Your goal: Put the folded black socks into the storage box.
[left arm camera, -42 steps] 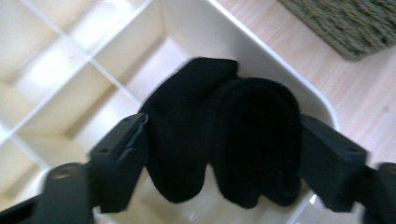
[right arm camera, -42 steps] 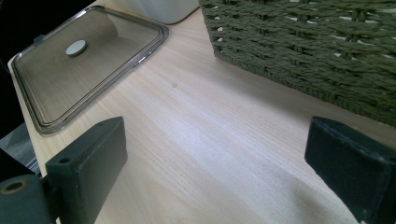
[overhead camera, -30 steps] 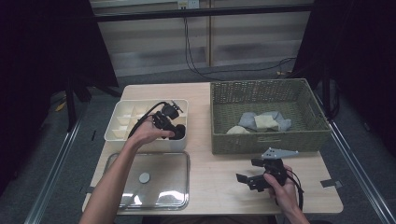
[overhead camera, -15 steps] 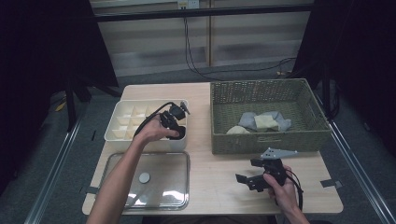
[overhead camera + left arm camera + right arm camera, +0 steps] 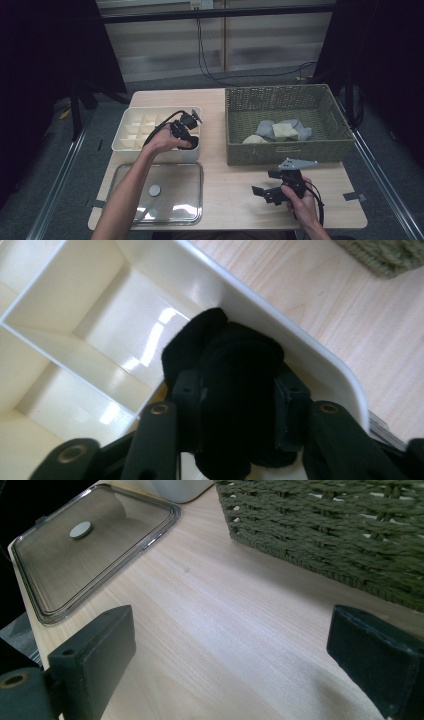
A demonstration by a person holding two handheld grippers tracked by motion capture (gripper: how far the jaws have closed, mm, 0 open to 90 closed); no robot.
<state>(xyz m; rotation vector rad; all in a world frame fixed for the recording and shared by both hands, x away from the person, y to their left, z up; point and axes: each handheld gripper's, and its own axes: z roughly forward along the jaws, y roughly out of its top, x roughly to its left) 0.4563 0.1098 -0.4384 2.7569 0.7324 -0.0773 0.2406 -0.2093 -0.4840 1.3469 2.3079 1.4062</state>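
Left gripper (image 5: 240, 405) grasps 1 black sock (image 5: 235, 390) in the divided box's (image 5: 131, 129) near-right cell, jaws just opening slightly; right gripper (image 5: 235, 665) spread, empty; 1 basket (image 5: 285, 150).

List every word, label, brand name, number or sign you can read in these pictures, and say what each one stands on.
There is none to read.
The white divided box, the woven basket, the clear lid and the wooden table bear no print that shows.
The black rolled cloth between the left gripper's pads is plain.
A small pale plate on the back wall, at the top of the high view, is too small and blurred to read.
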